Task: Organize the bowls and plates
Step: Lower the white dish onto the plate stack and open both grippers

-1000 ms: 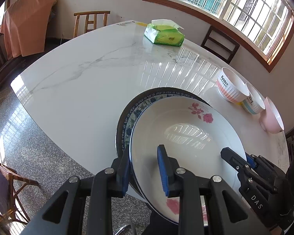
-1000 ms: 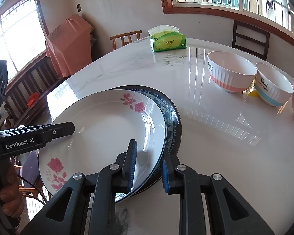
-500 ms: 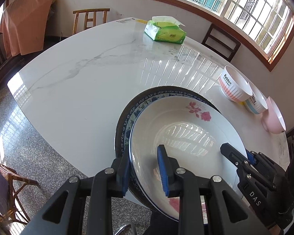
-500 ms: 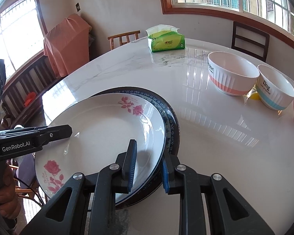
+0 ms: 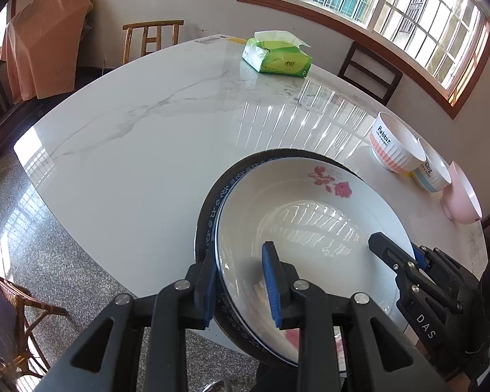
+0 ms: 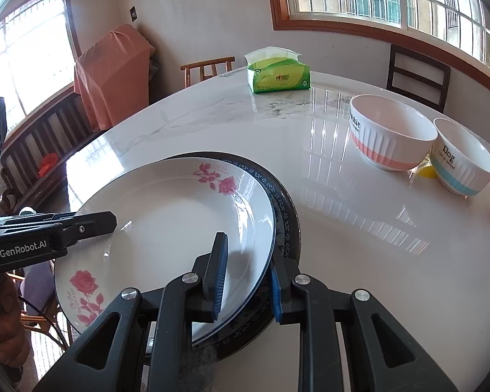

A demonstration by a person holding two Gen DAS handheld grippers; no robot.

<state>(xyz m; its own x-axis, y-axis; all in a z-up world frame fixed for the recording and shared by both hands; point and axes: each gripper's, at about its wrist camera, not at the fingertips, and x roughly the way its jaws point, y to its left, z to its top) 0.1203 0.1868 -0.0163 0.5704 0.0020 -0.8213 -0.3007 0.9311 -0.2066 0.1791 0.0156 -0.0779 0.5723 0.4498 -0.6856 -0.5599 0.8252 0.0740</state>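
both grippers clamped on the plate stack

left gripper (image 5: pixel 241 281) and right gripper (image 6: pixel 246 277) each pinch opposite rims of the rose plate (image 6: pixel 166 228) and the dark plate (image 6: pixel 285 222) under it, at the table (image 5: pixel 140 150) edge. three bowls (image 6: pixel 388 134) sit well apart, right of them.

Bare tabletop (image 5: pixel 153 150) left of bowls (image 5: pixel 397 150)

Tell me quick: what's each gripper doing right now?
Left gripper: shut on the rose plate rim.
Right gripper: shut on the same plate's opposite rim.
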